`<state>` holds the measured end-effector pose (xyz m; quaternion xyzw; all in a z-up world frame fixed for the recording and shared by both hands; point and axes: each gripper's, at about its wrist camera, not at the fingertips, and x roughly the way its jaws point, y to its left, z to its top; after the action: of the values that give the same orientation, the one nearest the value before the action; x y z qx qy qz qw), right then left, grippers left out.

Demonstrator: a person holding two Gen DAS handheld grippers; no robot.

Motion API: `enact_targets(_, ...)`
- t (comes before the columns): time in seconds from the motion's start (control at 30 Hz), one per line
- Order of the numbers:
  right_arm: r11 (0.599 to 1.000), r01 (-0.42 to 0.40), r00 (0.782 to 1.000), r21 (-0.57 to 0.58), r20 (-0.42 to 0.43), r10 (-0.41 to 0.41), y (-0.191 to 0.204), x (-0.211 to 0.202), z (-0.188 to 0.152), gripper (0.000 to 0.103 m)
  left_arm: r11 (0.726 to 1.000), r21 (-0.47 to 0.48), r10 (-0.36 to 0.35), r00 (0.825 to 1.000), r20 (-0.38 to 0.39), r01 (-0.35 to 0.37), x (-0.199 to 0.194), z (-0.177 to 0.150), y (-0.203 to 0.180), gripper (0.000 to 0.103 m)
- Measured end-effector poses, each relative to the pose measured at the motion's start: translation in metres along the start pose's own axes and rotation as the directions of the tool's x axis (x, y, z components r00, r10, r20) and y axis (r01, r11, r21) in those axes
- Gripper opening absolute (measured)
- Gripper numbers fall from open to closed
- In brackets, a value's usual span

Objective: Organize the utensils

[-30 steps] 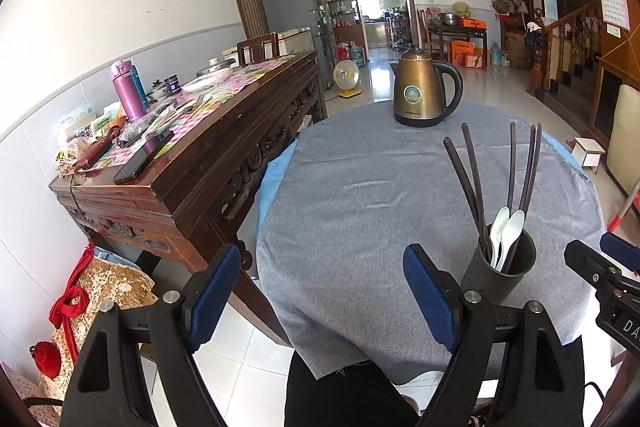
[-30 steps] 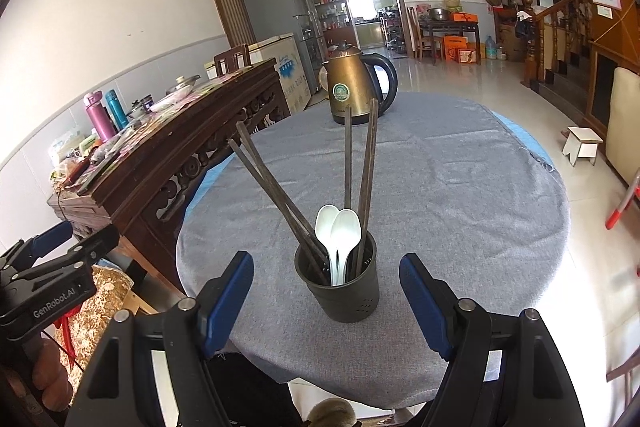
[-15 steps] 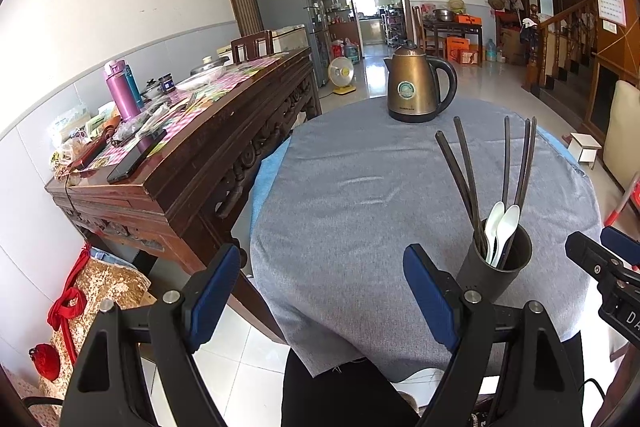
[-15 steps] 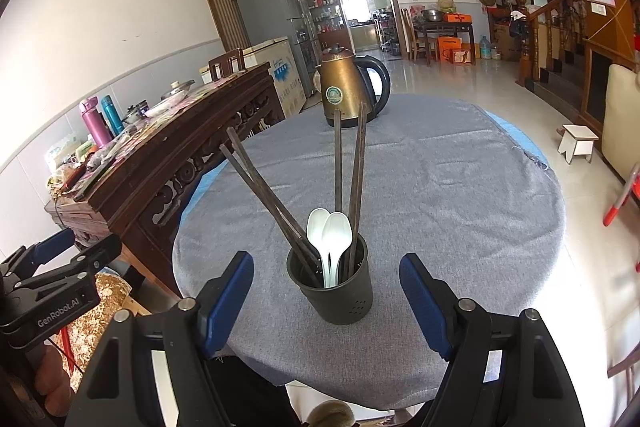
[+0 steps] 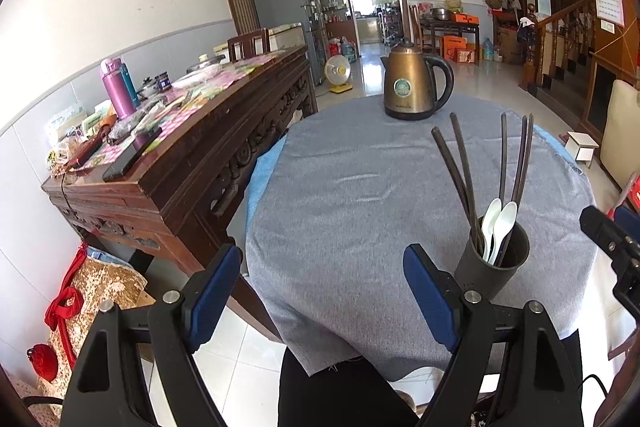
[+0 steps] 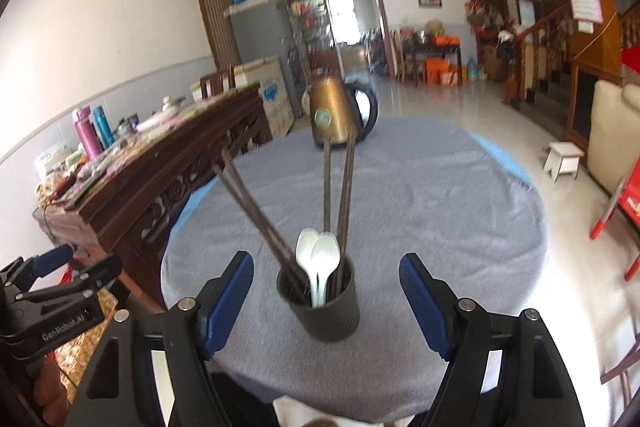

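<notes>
Dark grey cylindrical plastic utensil holder [image 6: 320, 303] upright near the front edge of the round grey-clothed surface [image 6: 440, 207], holding two white plastic spoons [image 6: 318, 259] and dark brown chopsticks [image 6: 340, 187]. Right gripper [image 6: 326, 301] fingers apart, holder between them but untouched; left gripper [image 5: 322, 293] fingers apart, empty, beside the holder.

Risks — tall, leaning chopsticks likely to catch a finger; holder light, near the edge, liable to tip or slide on loose cloth.

Right view motion-blurred. Holder interior and utensil lower ends hidden; exact chopstick count unclear.
</notes>
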<state>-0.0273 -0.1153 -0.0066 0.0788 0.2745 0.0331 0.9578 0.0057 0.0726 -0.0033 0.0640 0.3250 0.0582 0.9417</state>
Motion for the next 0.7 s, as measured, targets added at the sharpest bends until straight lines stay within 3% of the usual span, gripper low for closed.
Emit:
enact_targets(0.13, 1.000, -0.012, 0.999, 0.003, 0.052, 0.012, -0.001, -0.010, 0.003, 0.079, 1.000, 0.018, -0.001, 1.000, 0.025, 0.001, -0.006, 0.005, -0.004, 0.084)
enact_targets(0.7, 1.000, -0.021, 0.995, -0.004, 0.096, 0.022, -0.002, -0.020, 0.020, 0.079, 0.999, 0.032, -0.029, 0.995, 0.098, 0.026, -0.029, 0.033, -0.017, 0.084)
